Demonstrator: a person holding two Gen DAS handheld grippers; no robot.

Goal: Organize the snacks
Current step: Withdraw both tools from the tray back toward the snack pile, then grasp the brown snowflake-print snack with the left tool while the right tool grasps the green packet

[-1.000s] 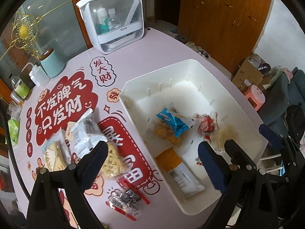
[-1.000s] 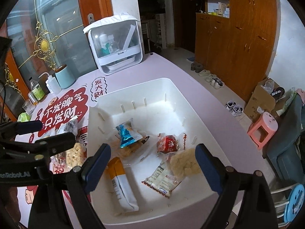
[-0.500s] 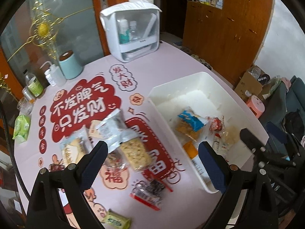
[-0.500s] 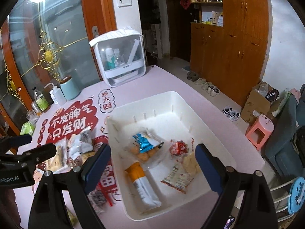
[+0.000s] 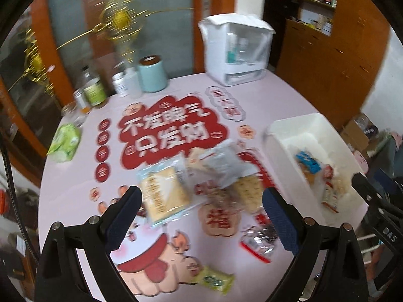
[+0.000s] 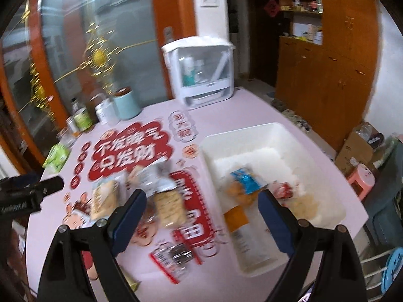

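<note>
A white bin (image 6: 297, 136) on the pink table holds several snack packets, among them a blue one (image 6: 245, 177) and an orange-and-white one (image 6: 241, 229). The bin also shows at the right of the left wrist view (image 5: 299, 130). Loose packets lie left of it: a cracker pack (image 5: 163, 191), a silver-white pack (image 5: 221, 163), a biscuit pack (image 5: 249, 191), a clear red-edged pack (image 5: 259, 239) and a small green pack (image 5: 214, 280). My left gripper (image 5: 201, 214) is open and empty above these packets. My right gripper (image 6: 201, 219) is open and empty above the table by the bin's left edge.
At the table's back stand a white lidded organiser (image 5: 236, 50), a teal canister (image 5: 152, 75), several bottles and jars (image 5: 94, 90) and a green tissue pack (image 5: 64, 142). Wooden cabinets (image 6: 325, 75), a cardboard box (image 6: 360, 143) and a pink stool (image 6: 361, 181) are to the right.
Both grippers have swung left and pulled back, from over the bin to over the loose packets on the table. Both stay open and empty. The views are motion-blurred.
</note>
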